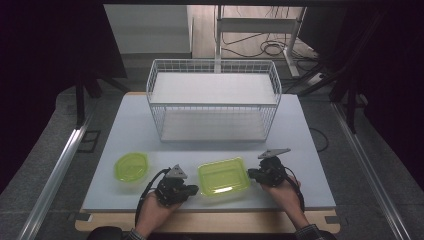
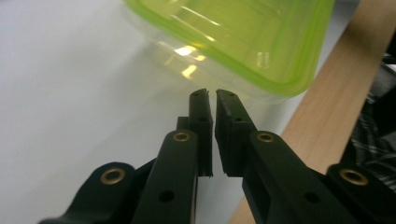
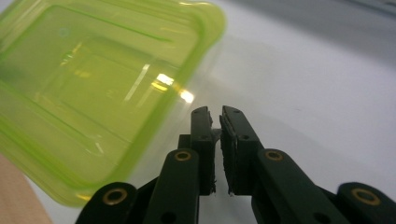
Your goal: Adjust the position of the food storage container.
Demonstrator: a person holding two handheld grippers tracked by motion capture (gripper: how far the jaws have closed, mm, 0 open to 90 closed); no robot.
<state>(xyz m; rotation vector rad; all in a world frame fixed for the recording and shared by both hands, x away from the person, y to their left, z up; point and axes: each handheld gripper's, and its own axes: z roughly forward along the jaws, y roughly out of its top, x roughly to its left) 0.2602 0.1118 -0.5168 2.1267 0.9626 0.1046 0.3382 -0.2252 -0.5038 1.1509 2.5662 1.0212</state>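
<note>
Now both grippers, the left gripper [image 1: 192,189] and the right gripper [image 1: 249,174], are flanking the green box [image 1: 223,176] at the table [image 1: 130,125] front edge, jaws nearly closed, holding nothing. Probably they are preparing to grasp; next they must open wider.

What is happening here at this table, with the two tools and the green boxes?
A person holds a gripper in each hand, one at each side of the rectangular green-lidded container near the table's front edge. The left gripper and right gripper are both nearly shut and hold nothing. A round green-lidded container sits to the left, and a white wire basket stands behind.
</note>
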